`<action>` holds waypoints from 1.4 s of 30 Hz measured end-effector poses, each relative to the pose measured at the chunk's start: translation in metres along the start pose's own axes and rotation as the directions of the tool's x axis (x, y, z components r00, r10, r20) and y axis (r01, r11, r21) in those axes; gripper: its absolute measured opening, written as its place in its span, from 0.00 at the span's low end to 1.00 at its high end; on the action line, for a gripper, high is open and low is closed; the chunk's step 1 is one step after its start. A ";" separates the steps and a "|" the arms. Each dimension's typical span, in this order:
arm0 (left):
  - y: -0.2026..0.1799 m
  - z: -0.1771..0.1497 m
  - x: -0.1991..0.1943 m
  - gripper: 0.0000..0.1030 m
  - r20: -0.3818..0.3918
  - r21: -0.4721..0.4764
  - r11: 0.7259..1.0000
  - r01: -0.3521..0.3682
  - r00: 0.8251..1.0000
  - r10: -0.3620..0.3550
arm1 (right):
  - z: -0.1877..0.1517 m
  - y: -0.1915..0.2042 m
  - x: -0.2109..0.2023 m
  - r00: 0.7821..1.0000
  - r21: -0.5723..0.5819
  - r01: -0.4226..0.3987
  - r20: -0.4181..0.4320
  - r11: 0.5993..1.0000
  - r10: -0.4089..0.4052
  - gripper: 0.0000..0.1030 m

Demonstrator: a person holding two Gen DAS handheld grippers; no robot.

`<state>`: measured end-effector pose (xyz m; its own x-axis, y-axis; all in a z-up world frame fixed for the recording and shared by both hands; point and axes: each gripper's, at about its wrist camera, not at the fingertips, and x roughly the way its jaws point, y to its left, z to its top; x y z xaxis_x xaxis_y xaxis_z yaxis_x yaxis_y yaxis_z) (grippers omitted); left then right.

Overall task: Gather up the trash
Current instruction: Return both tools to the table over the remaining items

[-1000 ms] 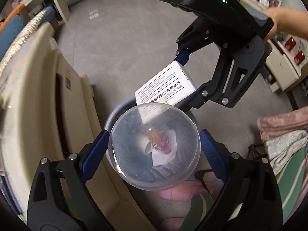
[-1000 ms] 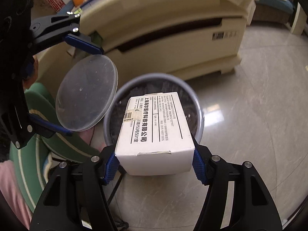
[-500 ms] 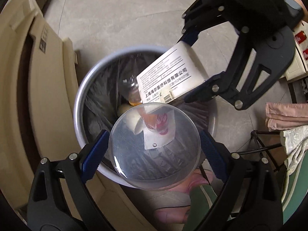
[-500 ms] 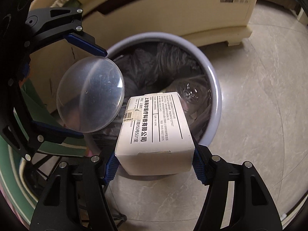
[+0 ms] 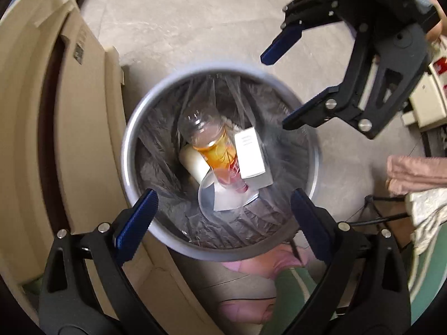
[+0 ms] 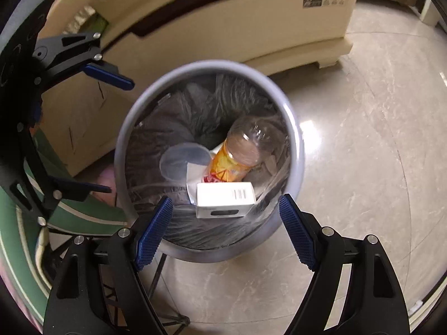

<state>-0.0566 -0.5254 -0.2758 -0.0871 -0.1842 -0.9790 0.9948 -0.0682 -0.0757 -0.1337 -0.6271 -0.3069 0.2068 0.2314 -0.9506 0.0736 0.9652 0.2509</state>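
A grey-rimmed trash bin (image 5: 125, 150) (image 6: 296, 145) with a black liner stands on the floor right below both grippers. Inside lie a white printed box (image 5: 250, 156) (image 6: 223, 198), a clear round lid (image 5: 206, 198) (image 6: 178, 164) and a plastic bottle with an orange label (image 5: 212, 145) (image 6: 240, 156). My left gripper (image 5: 223, 209) (image 6: 117, 136) hangs open over the bin's near rim, holding nothing. My right gripper (image 6: 223, 203) (image 5: 279, 89) points down over the bin. Its jaws are opening and nothing is between them.
A beige cabinet (image 5: 69, 111) (image 6: 251, 28) stands close against the bin. A pink towel (image 5: 413, 173) and a green cloth (image 5: 296, 293) lie on the other side. Grey tiled floor (image 6: 363, 139) stretches beyond the bin.
Both grippers sank towards the bin and let go. The white box left the right gripper and the clear lid left the left one; both now lie in the bin.
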 end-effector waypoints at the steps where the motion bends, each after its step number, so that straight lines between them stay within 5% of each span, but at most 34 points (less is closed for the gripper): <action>1: 0.000 -0.001 -0.012 0.90 0.030 -0.004 1.000 0.004 1.000 -0.003 | 0.001 0.000 -0.007 1.000 -0.001 0.005 0.016 1.000 -0.005 0.76; 8: 0.014 -0.022 -0.120 0.92 0.224 -0.067 0.997 -0.037 0.973 0.051 | 0.031 0.024 -0.087 0.984 -0.090 0.030 0.175 0.996 -0.014 0.77; 11: 0.035 -0.044 -0.170 0.93 0.292 -0.140 0.987 -0.078 0.949 0.116 | 0.061 0.048 -0.125 0.963 -0.161 0.059 0.271 0.985 -0.013 0.86; 16: 0.081 -0.088 -0.224 0.93 0.301 -0.281 0.944 -0.174 0.918 0.259 | 0.115 0.094 -0.161 0.929 -0.276 0.072 0.369 0.958 0.036 0.86; 22: 0.135 -0.131 -0.246 0.93 0.254 -0.338 0.904 -0.261 0.900 0.355 | 0.183 0.143 -0.164 0.923 -0.412 0.097 0.379 0.906 0.074 0.88; 26: 0.172 -0.142 -0.243 0.93 0.239 -0.369 0.894 -0.254 0.904 0.356 | 0.226 0.165 -0.151 0.926 -0.451 0.133 0.374 0.883 0.051 0.88; 31: 0.208 -0.153 -0.229 0.93 0.247 -0.345 0.915 -0.211 0.920 0.306 | 0.273 0.171 -0.124 0.936 -0.462 0.113 0.347 0.880 0.062 0.88; 42: 0.251 -0.156 -0.199 0.93 0.240 -0.327 0.933 -0.152 0.941 0.238 | 0.320 0.161 -0.088 0.955 -0.486 0.090 0.291 0.869 0.063 0.88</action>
<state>0.2191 -0.3528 -0.1295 0.1419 -0.4251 -0.8940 0.9583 0.2855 0.0163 0.1717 -0.5313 -0.1245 0.4860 0.2465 -0.8385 -0.3911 0.9193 0.0436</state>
